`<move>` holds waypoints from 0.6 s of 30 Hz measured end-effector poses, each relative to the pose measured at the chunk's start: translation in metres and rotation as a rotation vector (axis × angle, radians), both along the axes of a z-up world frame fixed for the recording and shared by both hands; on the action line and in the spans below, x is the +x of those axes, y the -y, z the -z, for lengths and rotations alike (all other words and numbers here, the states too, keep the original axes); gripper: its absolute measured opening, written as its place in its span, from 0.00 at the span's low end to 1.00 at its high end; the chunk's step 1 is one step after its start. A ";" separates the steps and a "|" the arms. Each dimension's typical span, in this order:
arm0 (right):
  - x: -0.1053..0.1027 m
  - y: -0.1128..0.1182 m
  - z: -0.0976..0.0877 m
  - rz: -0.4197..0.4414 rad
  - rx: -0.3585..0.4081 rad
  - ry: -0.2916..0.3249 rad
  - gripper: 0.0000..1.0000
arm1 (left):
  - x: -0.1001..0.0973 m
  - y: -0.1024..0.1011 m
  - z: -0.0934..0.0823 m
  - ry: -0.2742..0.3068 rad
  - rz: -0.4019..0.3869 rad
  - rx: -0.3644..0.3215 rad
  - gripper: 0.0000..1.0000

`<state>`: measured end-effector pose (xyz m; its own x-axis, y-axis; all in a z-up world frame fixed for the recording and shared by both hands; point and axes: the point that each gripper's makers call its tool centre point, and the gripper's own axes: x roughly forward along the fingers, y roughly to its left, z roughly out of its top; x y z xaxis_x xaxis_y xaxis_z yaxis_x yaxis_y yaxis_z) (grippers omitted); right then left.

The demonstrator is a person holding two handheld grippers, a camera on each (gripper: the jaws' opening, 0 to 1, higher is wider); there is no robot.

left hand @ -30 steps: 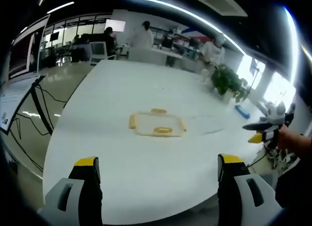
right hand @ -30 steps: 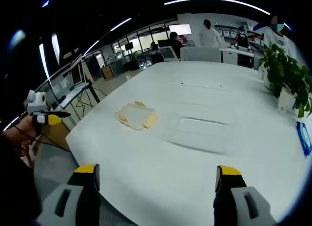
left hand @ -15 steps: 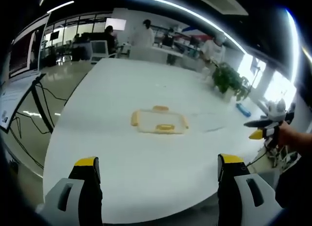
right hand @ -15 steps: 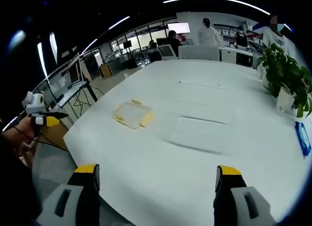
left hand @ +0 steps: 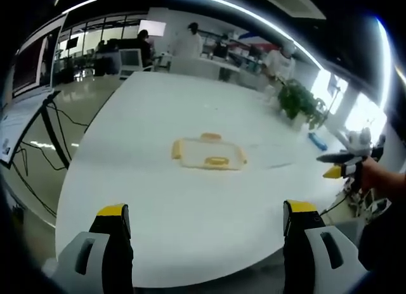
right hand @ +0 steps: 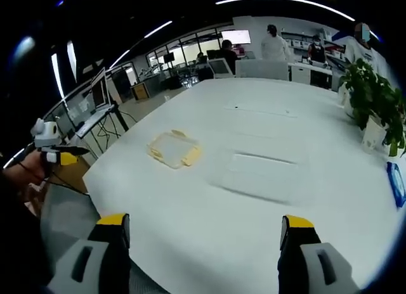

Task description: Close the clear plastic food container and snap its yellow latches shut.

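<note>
White surface (left hand: pixel 158 205) carries the lid (left hand: pixel 209 156) far left and the clear container (right hand: pixel 260 173) just right of it, both grippers (left hand: pixel 206 227) (right hand: pixel 202 234) wide open, empty and well short, so reaching the lid seems next.

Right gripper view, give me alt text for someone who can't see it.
On a large white table a clear lid with yellow latches lies apart from a clear container base. The right gripper is open near the table's edge, and the left gripper is at the left.
</note>
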<state>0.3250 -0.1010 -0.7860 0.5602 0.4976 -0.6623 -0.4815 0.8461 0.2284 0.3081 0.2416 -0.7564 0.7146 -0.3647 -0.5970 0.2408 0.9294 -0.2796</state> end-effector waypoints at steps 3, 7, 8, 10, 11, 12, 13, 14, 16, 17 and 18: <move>0.000 0.000 0.001 0.002 -0.002 -0.003 1.00 | 0.001 -0.002 -0.001 0.003 -0.010 -0.005 0.99; 0.002 0.000 0.002 0.007 -0.001 0.002 1.00 | 0.001 -0.004 0.001 -0.004 -0.013 0.001 0.99; 0.002 0.000 0.002 0.006 0.000 0.001 1.00 | 0.001 -0.003 0.001 -0.004 -0.013 0.001 0.99; 0.003 0.001 0.005 0.006 -0.008 0.000 1.00 | 0.001 -0.003 0.001 -0.007 -0.013 0.001 0.99; 0.003 0.002 0.005 0.007 -0.009 0.000 1.00 | 0.001 -0.003 0.002 -0.008 -0.012 0.001 0.99; 0.003 0.002 0.005 0.006 -0.008 0.000 1.00 | 0.001 -0.002 0.002 -0.008 -0.011 0.003 0.99; 0.004 0.002 0.004 0.007 -0.006 0.000 0.99 | 0.001 -0.002 0.002 -0.009 -0.010 0.004 0.99; 0.004 0.002 0.004 0.006 -0.005 0.000 0.99 | 0.001 -0.001 0.003 -0.010 -0.009 0.005 0.99; 0.005 0.001 0.005 0.000 -0.001 0.002 0.99 | 0.000 -0.001 0.004 -0.012 -0.008 0.004 0.99; 0.005 0.000 0.006 -0.004 0.002 0.000 0.99 | 0.001 -0.001 0.005 -0.013 -0.007 0.004 0.99; 0.005 0.000 0.008 -0.007 0.000 -0.006 0.99 | 0.000 -0.001 0.007 -0.016 -0.007 0.005 0.99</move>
<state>0.3301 -0.1007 -0.7943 0.5526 0.5017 -0.6655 -0.4858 0.8427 0.2319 0.3086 0.2430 -0.7630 0.7077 -0.3565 -0.6100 0.2298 0.9326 -0.2784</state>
